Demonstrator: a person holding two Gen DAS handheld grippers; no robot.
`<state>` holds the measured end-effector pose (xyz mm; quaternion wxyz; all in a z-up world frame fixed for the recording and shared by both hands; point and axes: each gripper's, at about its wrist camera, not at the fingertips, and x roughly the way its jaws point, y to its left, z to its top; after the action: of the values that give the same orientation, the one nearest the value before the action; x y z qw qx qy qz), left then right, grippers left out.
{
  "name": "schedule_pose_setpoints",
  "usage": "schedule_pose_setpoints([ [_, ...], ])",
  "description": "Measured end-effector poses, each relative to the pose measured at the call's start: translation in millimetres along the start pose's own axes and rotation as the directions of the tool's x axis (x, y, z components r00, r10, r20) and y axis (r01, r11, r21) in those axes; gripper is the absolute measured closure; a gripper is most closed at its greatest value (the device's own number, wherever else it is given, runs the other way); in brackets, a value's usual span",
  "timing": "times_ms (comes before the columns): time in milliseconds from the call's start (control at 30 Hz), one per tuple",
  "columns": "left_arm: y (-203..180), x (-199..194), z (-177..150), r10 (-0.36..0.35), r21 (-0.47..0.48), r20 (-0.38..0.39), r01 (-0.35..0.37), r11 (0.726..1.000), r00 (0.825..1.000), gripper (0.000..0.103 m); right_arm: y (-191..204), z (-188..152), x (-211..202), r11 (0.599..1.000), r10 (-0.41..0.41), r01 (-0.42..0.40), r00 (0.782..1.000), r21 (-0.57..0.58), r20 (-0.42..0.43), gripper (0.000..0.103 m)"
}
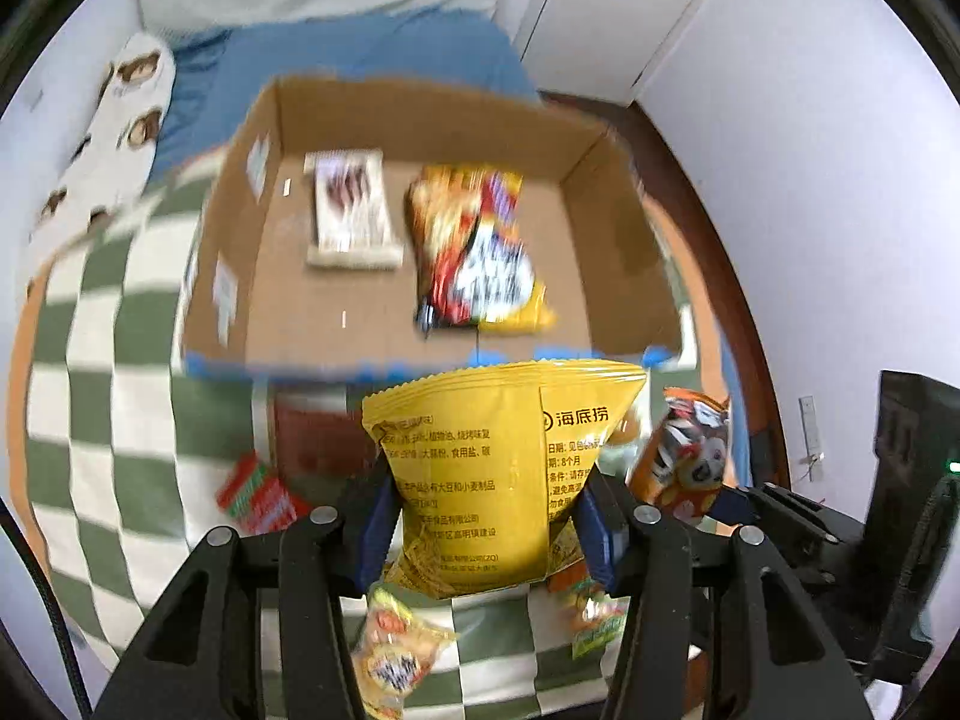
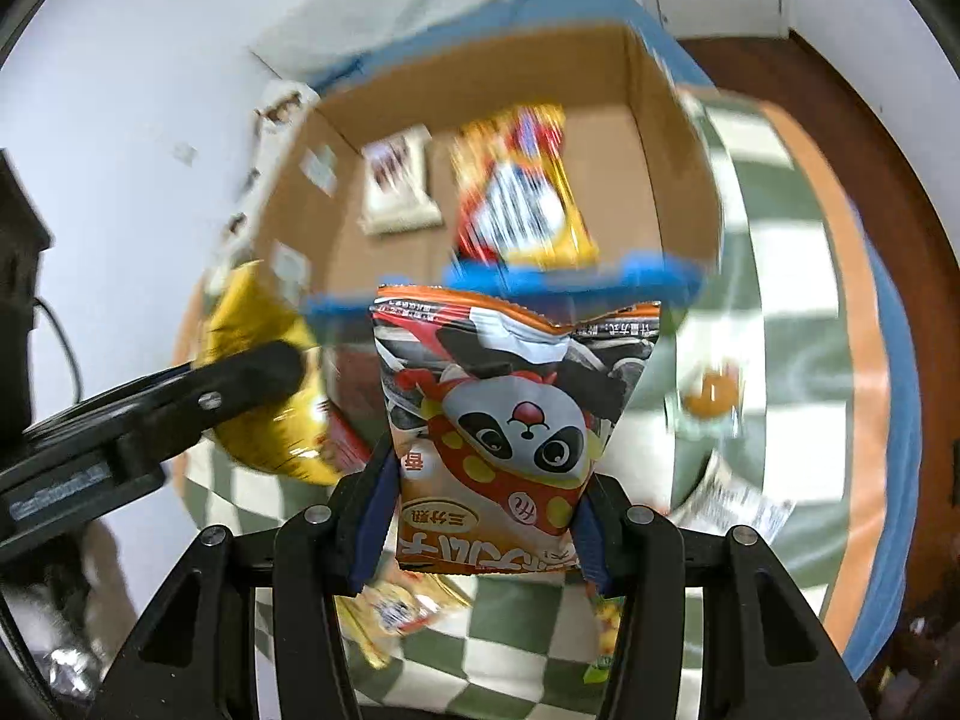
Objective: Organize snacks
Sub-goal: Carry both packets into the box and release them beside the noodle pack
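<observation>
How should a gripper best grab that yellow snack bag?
By its lower end, from below the bag, pinching across the narrow flat part, as the left gripper does now. The yellow bag is soft and puffy higher up; its gathered bottom squeezes thin enough for the pads.

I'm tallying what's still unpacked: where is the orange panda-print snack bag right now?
In the right wrist view the orange panda-print snack bag is clamped in the right gripper, above the green-and-white checkered cloth, just short of the open cardboard box.
</observation>
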<state>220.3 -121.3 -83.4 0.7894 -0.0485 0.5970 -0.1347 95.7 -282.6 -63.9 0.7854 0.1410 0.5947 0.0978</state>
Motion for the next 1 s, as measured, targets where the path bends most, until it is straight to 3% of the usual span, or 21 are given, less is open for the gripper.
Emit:
schedule_pose_setpoints([
  [100,0.5,5.1,26.1,0.020,0.016,0.007,-0.020,1.000,1.000,0.054,14.7,32.0,-3.5,1.000,0.015,-0.015,0.999,-0.004,0.038,0.049],
  [233,12.2,20.8,60.5,0.070,0.030,-0.017,-0.070,0.997,0.997,0.054,13.9,80.0,-4.7,0.999,-0.045,0.047,0.997,-0.026,0.068,0.049],
  [367,29.5,54.5,90.9,0.120,0.024,-0.087,-0.119,0.993,0.989,0.054,10.7,135.6,22.6,0.990,-0.131,0.133,0.991,-0.047,0.037,0.049],
  [500,51.7,101.1,113.7,0.180,0.018,-0.178,-0.180,0.984,0.967,0.054,2.9,180.7,63.7,0.974,-0.218,0.216,0.976,-0.072,-0.018,0.049],
  [667,71.2,141.5,123.8,0.225,0.019,-0.242,-0.227,0.974,0.944,0.054,-8.3,212.3,113.9,0.953,-0.295,0.287,0.952,-0.093,-0.087,0.049],
  [900,89.4,170.0,124.9,0.242,0.005,-0.282,-0.251,0.968,0.928,0.053,-31.6,232.4,157.3,0.937,-0.348,0.340,0.928,-0.078,-0.133,0.048],
  [933,91.4,171.1,125.0,0.245,-0.004,-0.279,-0.256,0.967,0.928,0.053,-34.6,234.3,162.1,0.934,-0.356,0.348,0.924,-0.075,-0.142,0.040],
  [967,93.4,170.8,125.5,0.247,-0.018,-0.272,-0.261,0.965,0.930,0.050,-37.6,236.0,167.1,0.935,-0.356,0.349,0.922,-0.071,-0.154,0.023],
  [1000,93.3,170.1,127.0,0.236,-0.030,-0.259,-0.252,0.967,0.937,0.041,-39.8,236.9,169.8,0.934,-0.357,0.351,0.920,-0.064,-0.159,0.016],
])
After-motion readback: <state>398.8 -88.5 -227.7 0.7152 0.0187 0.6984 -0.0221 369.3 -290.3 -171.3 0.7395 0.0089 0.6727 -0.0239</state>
